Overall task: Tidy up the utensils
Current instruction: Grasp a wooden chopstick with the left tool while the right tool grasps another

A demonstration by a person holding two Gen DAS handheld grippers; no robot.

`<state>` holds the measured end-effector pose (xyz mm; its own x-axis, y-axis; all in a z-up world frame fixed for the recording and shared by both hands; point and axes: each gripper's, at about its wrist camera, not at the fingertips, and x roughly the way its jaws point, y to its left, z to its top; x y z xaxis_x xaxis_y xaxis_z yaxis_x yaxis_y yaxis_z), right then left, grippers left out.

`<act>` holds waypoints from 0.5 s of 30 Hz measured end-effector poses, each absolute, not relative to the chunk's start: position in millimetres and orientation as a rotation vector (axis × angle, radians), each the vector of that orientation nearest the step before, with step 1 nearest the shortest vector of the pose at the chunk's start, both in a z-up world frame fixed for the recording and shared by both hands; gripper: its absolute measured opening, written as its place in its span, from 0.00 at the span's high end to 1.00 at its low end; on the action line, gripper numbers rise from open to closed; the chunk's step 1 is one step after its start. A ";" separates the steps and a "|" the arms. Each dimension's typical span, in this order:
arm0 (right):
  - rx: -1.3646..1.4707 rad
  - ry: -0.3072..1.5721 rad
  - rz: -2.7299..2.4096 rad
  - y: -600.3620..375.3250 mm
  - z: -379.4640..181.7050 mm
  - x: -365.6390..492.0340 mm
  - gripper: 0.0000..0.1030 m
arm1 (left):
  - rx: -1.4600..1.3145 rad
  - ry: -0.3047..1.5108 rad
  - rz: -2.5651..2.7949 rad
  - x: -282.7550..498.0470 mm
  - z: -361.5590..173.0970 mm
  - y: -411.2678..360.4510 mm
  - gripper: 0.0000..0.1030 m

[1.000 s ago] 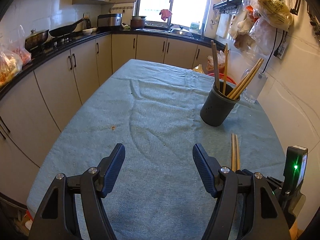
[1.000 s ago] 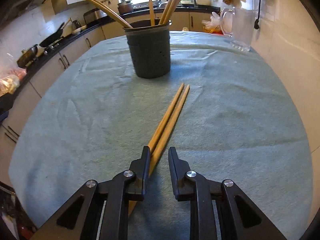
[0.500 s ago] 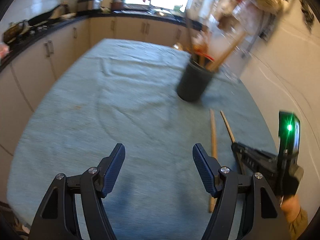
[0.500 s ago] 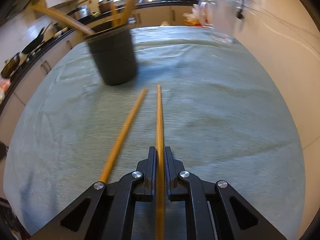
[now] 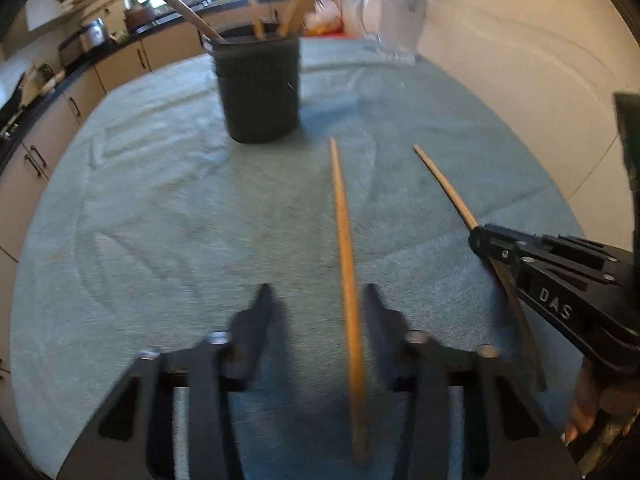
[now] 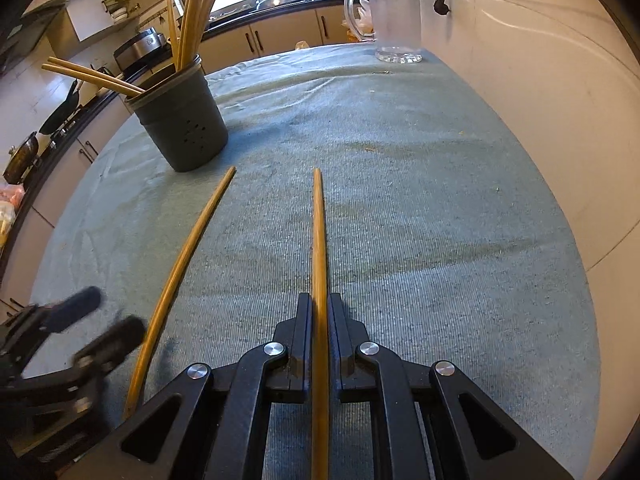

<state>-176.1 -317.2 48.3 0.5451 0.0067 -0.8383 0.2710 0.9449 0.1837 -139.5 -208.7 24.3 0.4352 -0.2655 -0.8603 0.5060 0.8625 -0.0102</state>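
Right tongs clamped on one chopstick, tip pointed past dark utensil holder. Left tongs part open, jaws just closing, second chopstick lain between them on bench, closer to right-hand finger; pads not seen pressing it. Holder stood upright on bench beyond both chopstick tips, several chopsticks leaned inside. Clear jug set well behind holder, near wall. Hand glimpsed at right tongs' grip.

Two loose chopsticks ahead of the grippers, one dark holder beyond, one clear jug farthest.
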 end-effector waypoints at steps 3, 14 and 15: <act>0.323 0.985 -0.149 -317.3 48.3 -175.5 0.92 | 0.230 1.045 -0.488 -133.0 20.0 -212.2 0.90; 0.330 0.990 -0.110 -317.6 53.0 -200.4 0.92 | -0.066 1.206 -0.490 -148.3 22.7 -151.9 0.93; 0.323 0.999 -0.110 -317.6 53.9 -204.8 0.92 | -0.068 1.216 -0.493 -153.6 23.1 -147.5 0.93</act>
